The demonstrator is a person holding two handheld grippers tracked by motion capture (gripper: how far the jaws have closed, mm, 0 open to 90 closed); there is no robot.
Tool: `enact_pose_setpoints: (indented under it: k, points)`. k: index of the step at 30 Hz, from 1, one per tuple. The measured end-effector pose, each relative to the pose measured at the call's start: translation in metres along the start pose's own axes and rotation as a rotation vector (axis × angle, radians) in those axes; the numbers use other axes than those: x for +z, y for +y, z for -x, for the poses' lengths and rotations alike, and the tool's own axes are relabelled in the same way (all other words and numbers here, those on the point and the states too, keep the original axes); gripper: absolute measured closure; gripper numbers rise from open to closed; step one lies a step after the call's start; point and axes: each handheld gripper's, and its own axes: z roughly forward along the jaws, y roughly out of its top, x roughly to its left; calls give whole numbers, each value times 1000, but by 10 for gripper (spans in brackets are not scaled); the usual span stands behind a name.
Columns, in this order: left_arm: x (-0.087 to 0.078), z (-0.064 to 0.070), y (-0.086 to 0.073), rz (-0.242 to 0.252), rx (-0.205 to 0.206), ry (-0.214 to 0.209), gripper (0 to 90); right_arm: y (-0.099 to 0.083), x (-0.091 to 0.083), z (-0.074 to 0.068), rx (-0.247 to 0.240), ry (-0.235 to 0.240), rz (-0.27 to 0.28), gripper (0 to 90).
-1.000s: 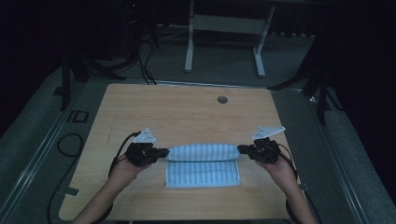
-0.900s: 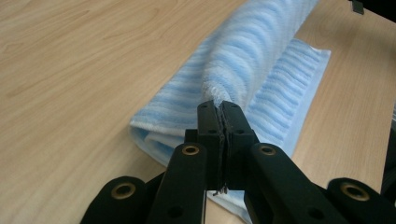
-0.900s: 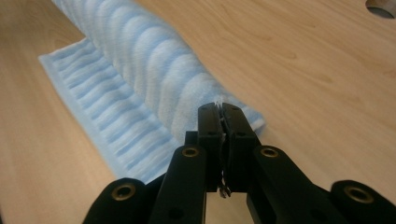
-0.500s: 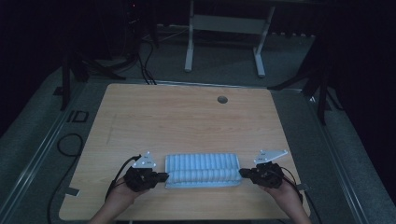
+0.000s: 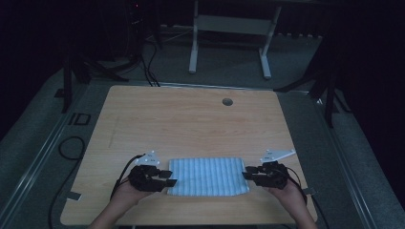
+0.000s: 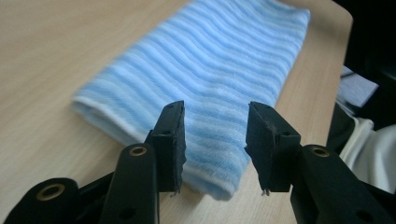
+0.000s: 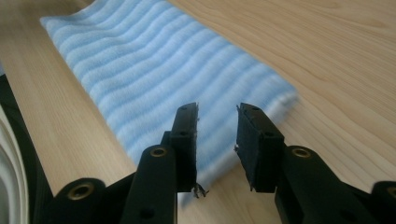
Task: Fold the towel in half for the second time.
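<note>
Blue-and-white striped terry towel (image 5: 207, 176), folded into a flat rectangle, lies in the lower centre of the high view, near the front edge of the light wooden table (image 5: 191, 119). L gripper (image 5: 165, 178) sits at its left end, R gripper (image 5: 249, 175) at its right end, prob. so both short edges can be handled at once and the fold stays square. Both are released: jaws parted w/ nothing between them, cloth just beyond the pads in each gripper view (image 6: 210, 98) (image 7: 154, 79). Soft ribbed pile, doubled edge w/ a rounded fold, no visible wrinkles.
</note>
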Motion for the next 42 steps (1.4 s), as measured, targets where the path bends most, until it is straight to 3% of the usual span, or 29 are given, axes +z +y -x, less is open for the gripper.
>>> enact_pose_setpoints:
  k: [5, 11, 13, 16, 22, 32, 37, 40, 42]
  points:
    - [19, -6, 1, -54, -6, -20, 537, 4, 26, 2, -34, -3, -45, 622]
    - [35, -15, -5, -124, 6, 14, 519, -3, 47, 11, -30, -13, -110, 610]
    - [36, -18, -9, -112, -6, 6, 520, -6, 52, 13, -37, -34, -128, 609]
    - [35, -21, -8, -111, 4, 3, 520, -7, 53, 16, -34, -22, -117, 607]
    - [36, -34, -4, -103, -9, 13, 521, 4, 63, 24, -49, -38, -119, 607]
    - [26, -74, 4, -98, -38, 48, 522, 37, 91, 42, -54, -32, -112, 607]
    - [20, -95, 8, -102, -43, 90, 521, 53, 106, 48, -50, -32, -113, 607]
    - [18, -107, 8, -136, -47, 132, 496, 61, 113, 51, -45, -39, -112, 606]
    - [16, -114, 5, -97, -59, 115, 494, 65, 117, 54, -40, -35, -109, 606]
